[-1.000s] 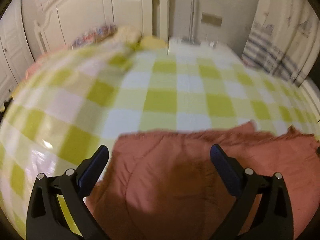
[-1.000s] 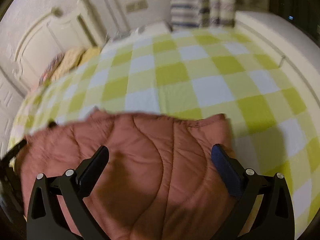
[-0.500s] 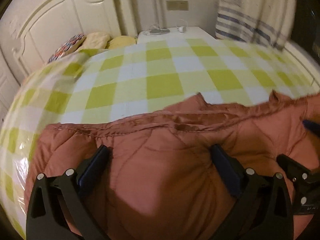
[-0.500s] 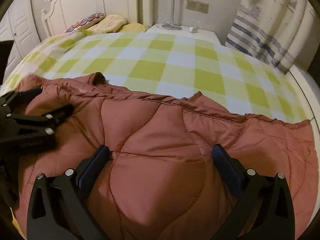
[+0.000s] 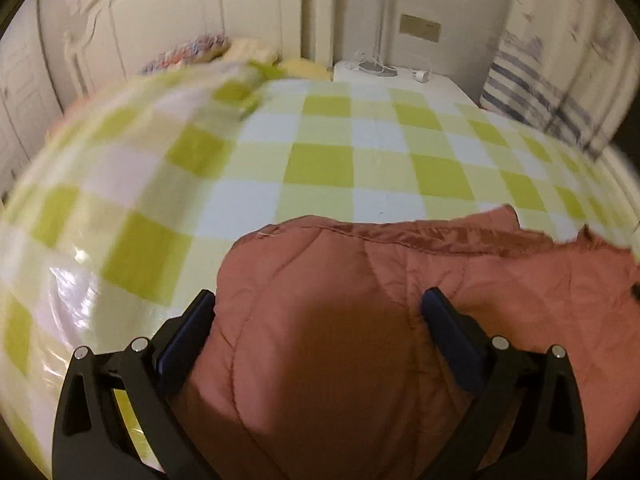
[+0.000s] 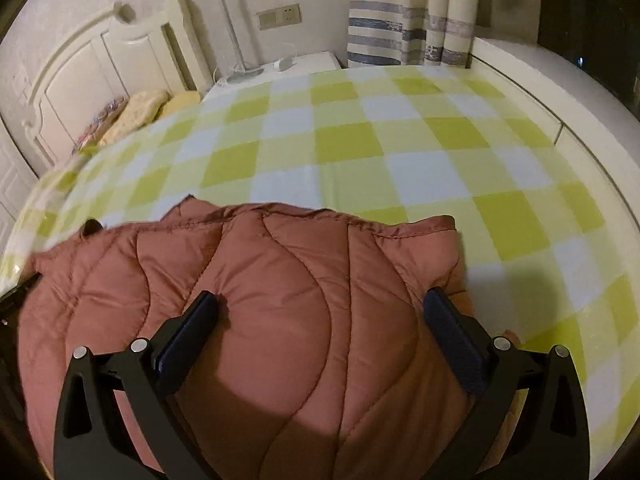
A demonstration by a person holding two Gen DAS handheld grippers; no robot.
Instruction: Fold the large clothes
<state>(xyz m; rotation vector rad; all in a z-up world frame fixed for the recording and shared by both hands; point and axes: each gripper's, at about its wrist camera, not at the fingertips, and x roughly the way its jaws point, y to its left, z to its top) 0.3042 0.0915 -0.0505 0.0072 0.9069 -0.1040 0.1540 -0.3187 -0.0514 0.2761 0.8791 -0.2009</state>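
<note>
A wide bed (image 6: 400,152) with a green and white checked cover lies flat and bare from the middle out toward 12 o'clock, giving open room for a hand to pass. A puffy red quilted jacket (image 6: 280,288) fills the near edge, bulging up between both pairs of spread black fingers. At 10 o'clock, pillows (image 6: 140,114) pile against a white headboard (image 6: 100,60). At 12 o'clock a white bedside table (image 6: 280,66) carries a lamp base and cords. A striped curtain (image 6: 384,32) hangs at 1 o'clock, and a pale ledge (image 6: 560,92) walls in the bed's right side
</note>
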